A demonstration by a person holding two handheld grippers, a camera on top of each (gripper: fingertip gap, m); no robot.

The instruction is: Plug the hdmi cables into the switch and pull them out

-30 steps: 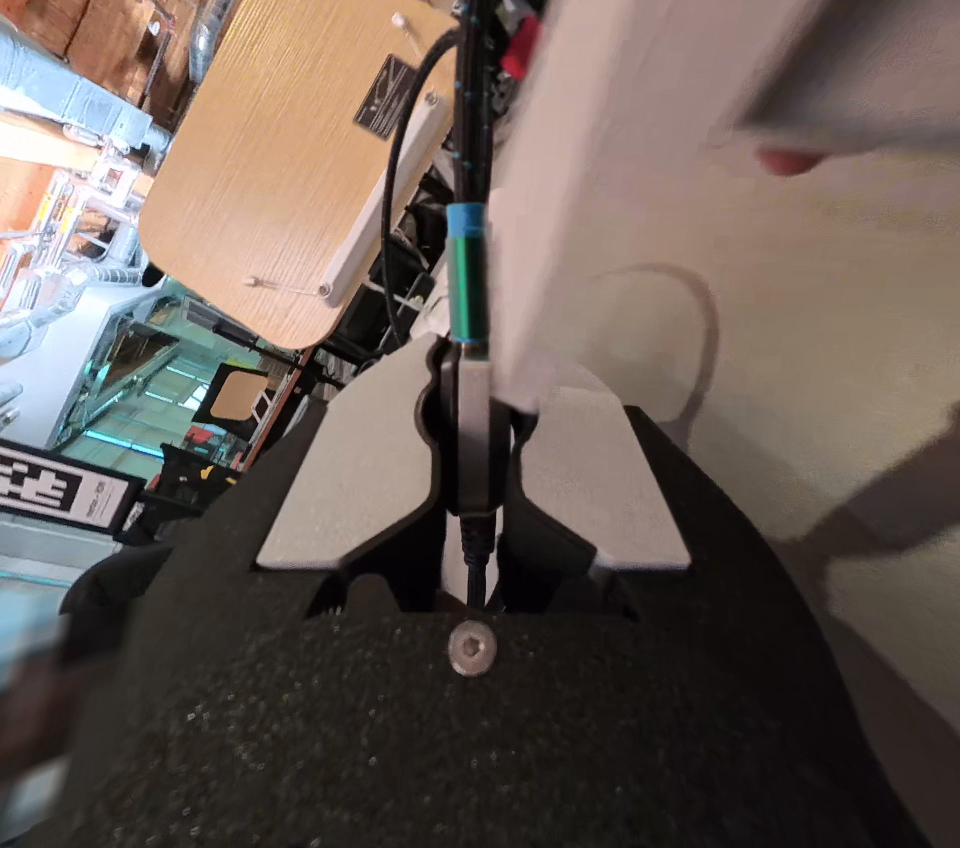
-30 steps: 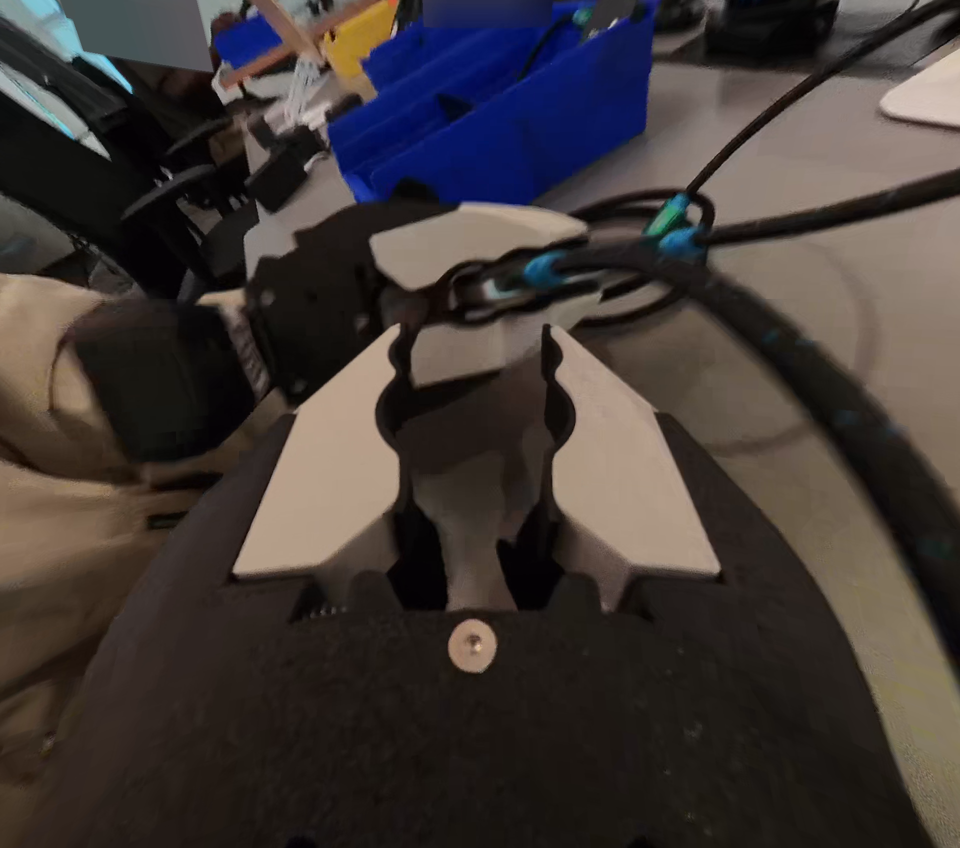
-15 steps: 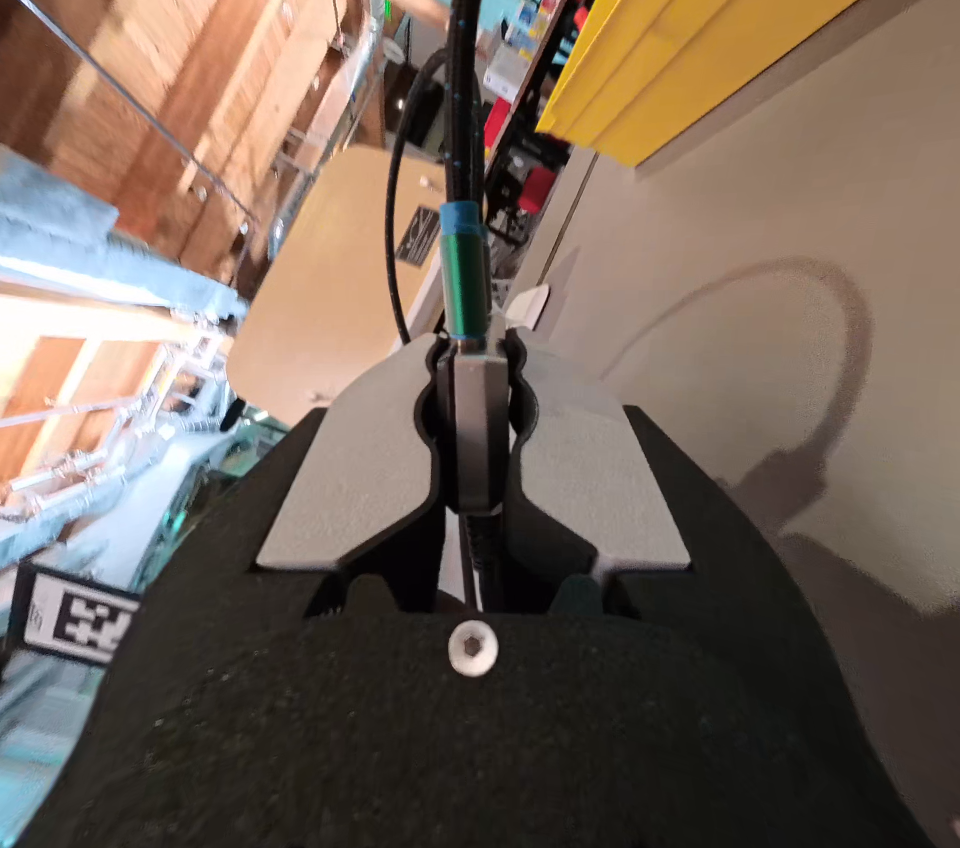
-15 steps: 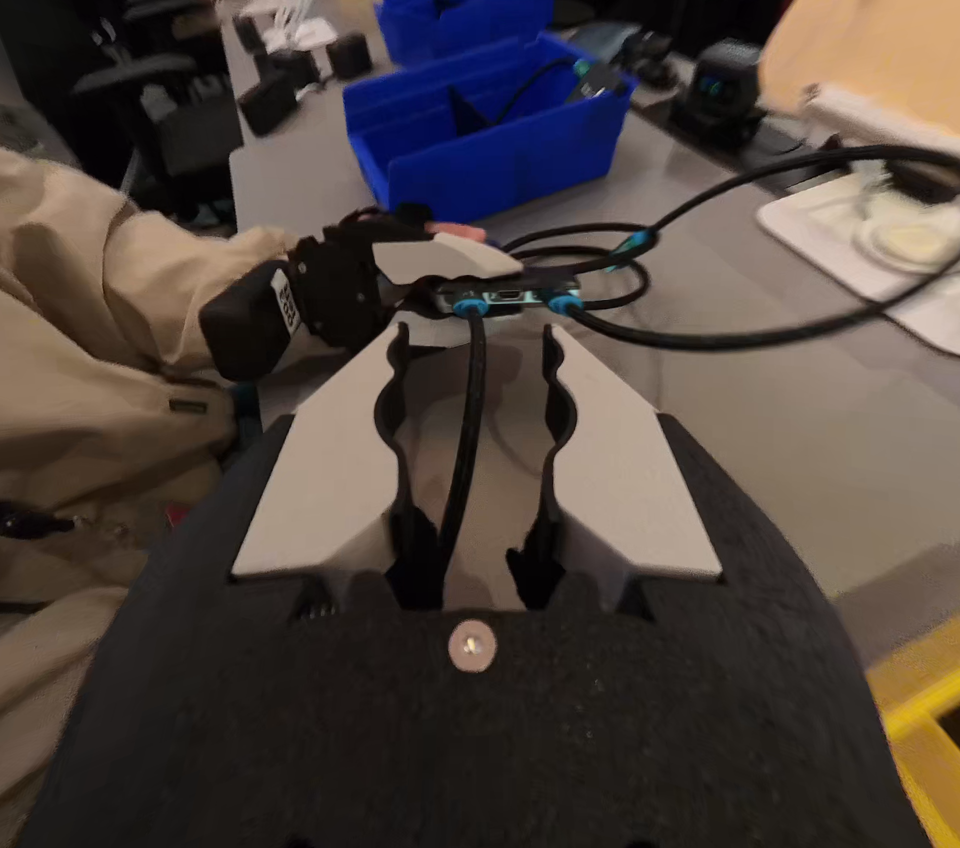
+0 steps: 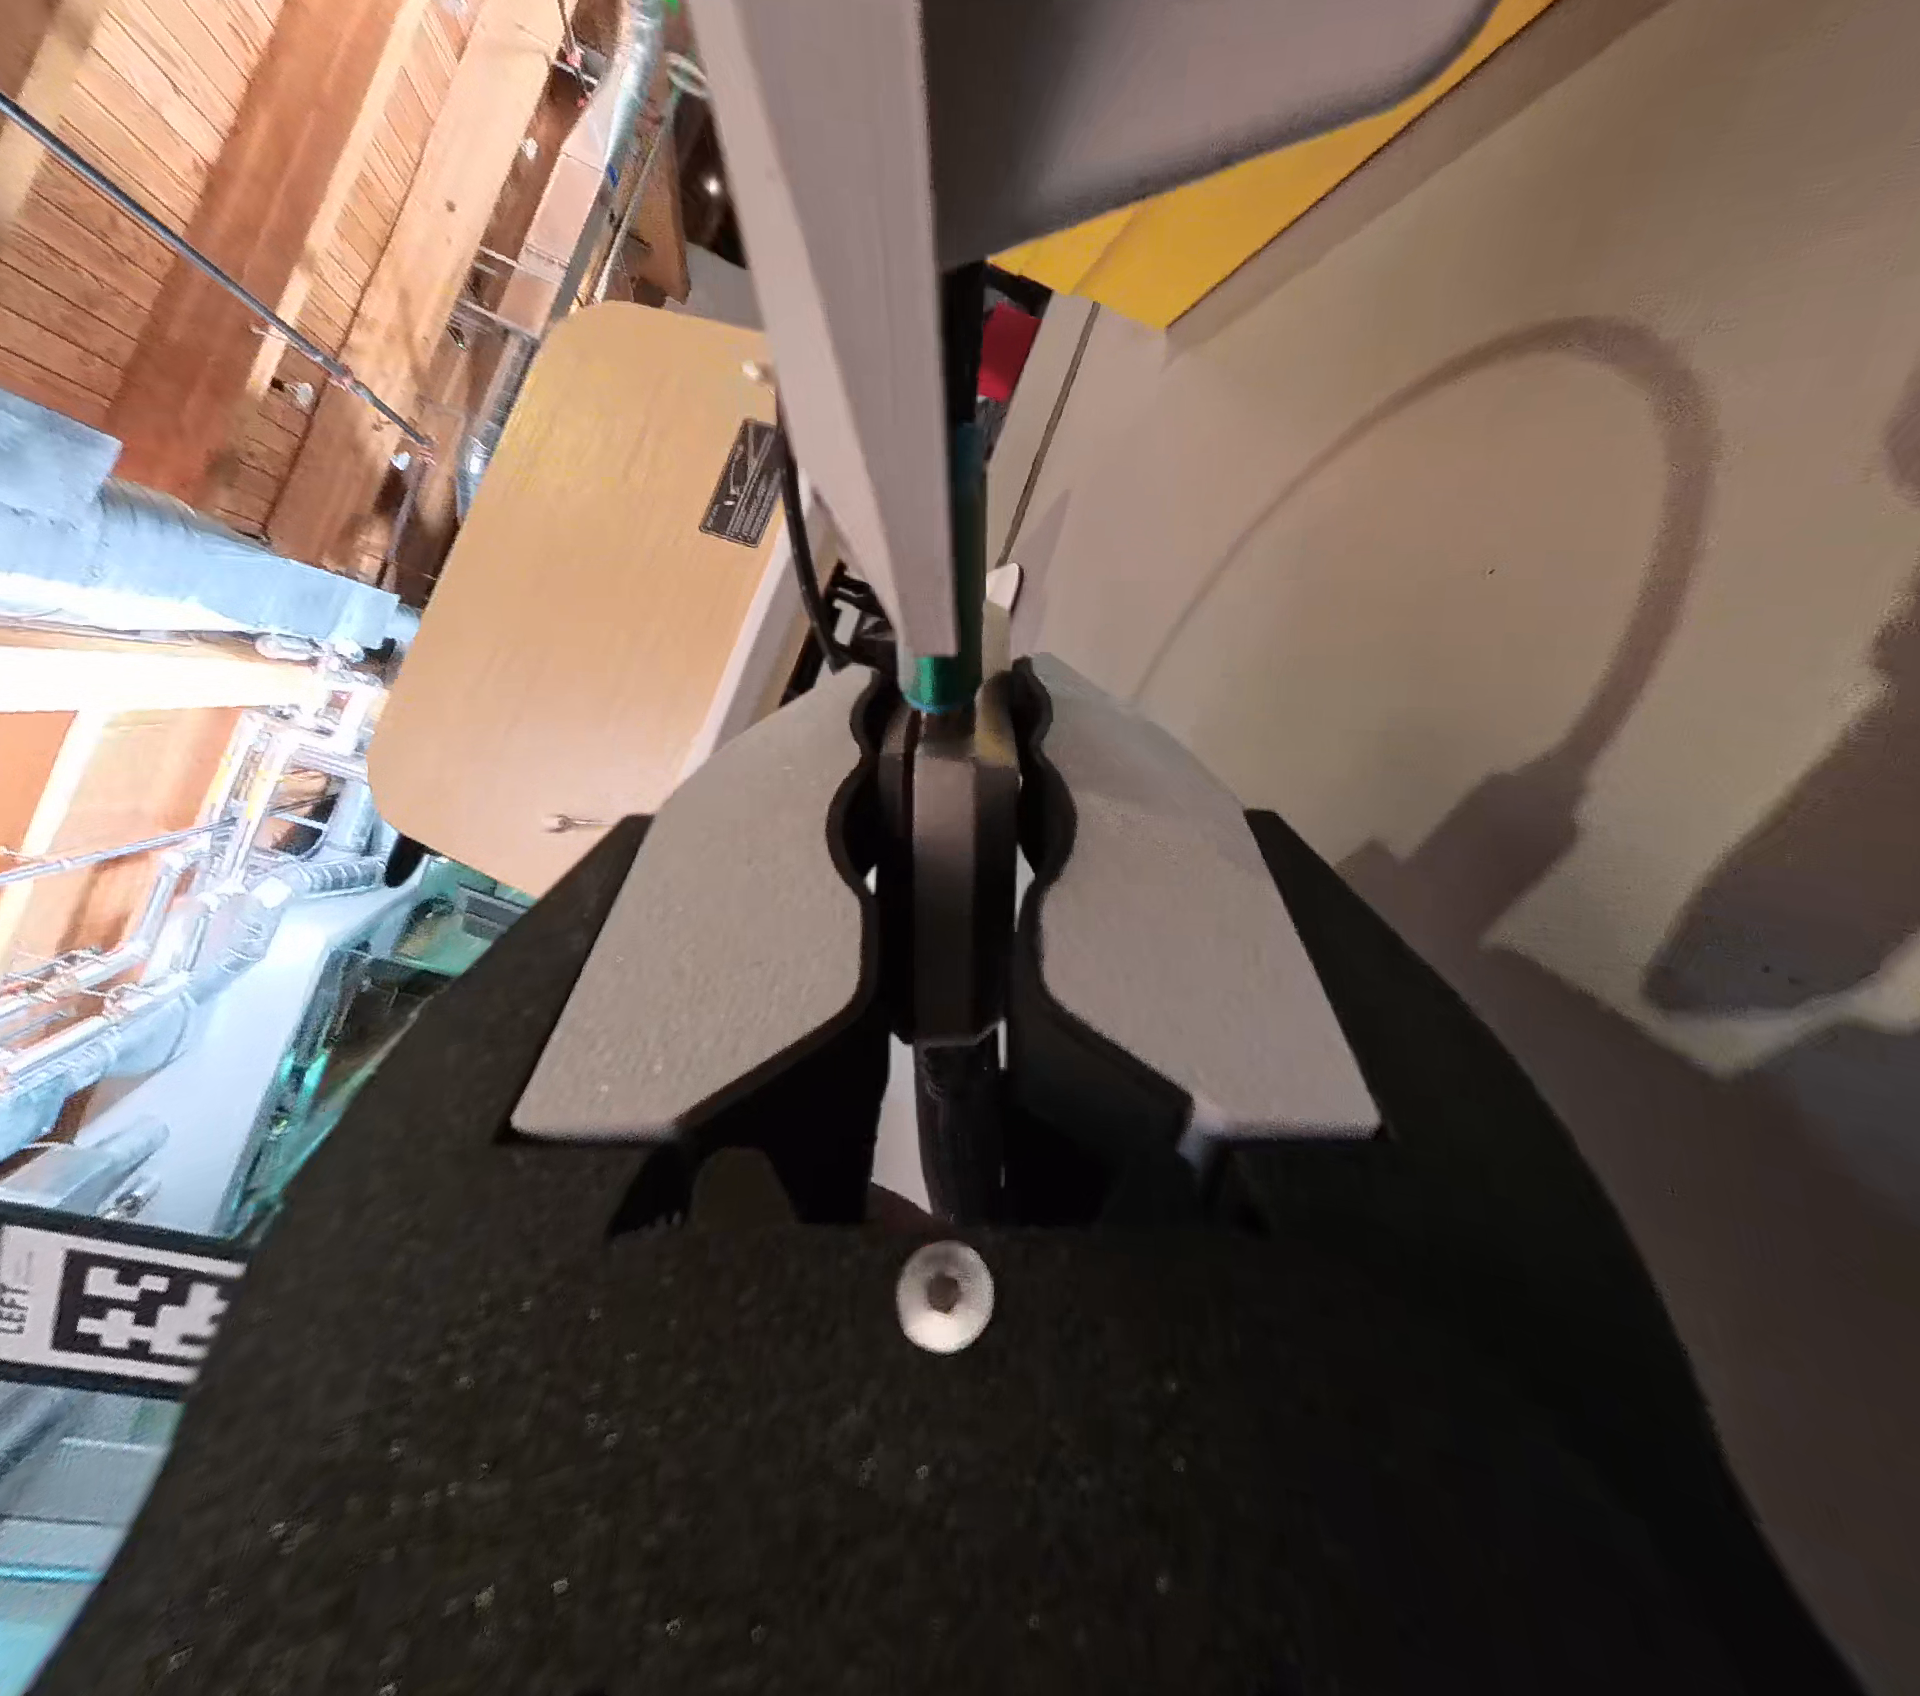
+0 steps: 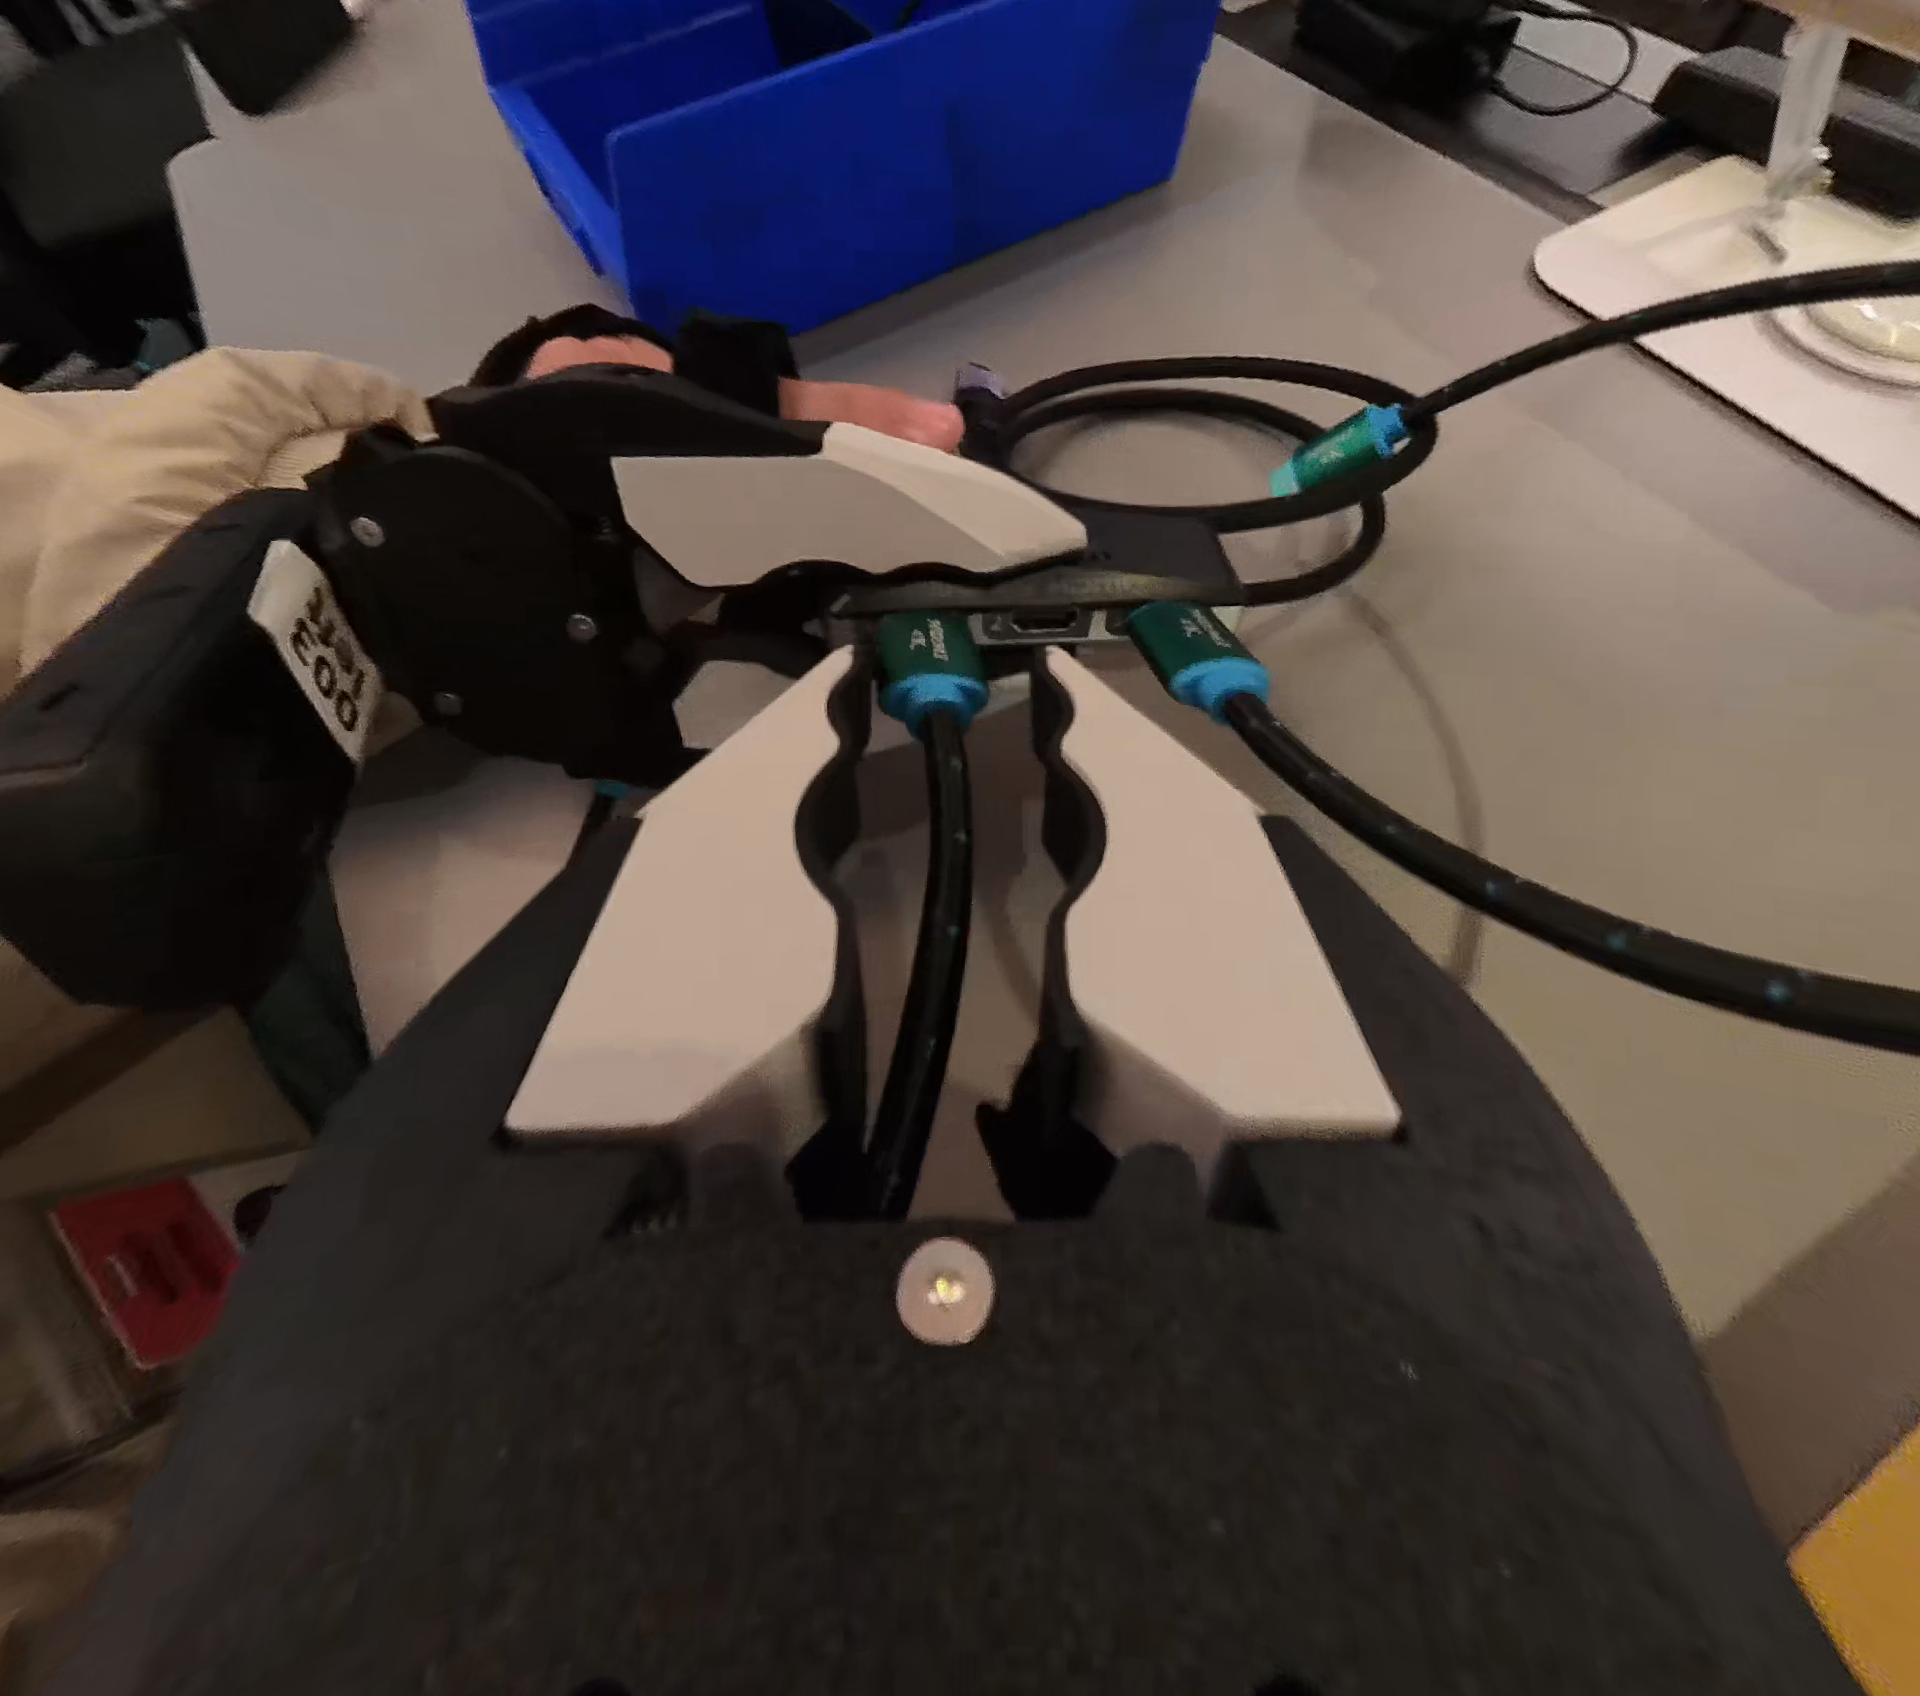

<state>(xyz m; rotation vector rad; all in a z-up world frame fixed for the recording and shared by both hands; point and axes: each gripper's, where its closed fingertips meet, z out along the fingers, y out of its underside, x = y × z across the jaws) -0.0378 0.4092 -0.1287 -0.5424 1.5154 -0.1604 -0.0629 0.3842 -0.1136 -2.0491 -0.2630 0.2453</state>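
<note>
the switch (image 6: 1132, 568), a light, stiff slab, is clamped edge-on in the left claw (image 6: 1049, 550) just above the table (image 6: 1558, 711). the right claw (image 6: 945, 690) stands wide, its fingers flanking the near plugged cable (image 6: 930, 659), whose rigid green shell is judged the best hold. the switch's far ports are hidden; the purple plug behind seems loose.

blue bin (image 6: 883, 119) behind switch (image 6: 1049, 597), cables (image 6: 1195, 441) beside

Blue bin (image 6: 894, 150) on grey table (image 6: 1558, 711)
</note>
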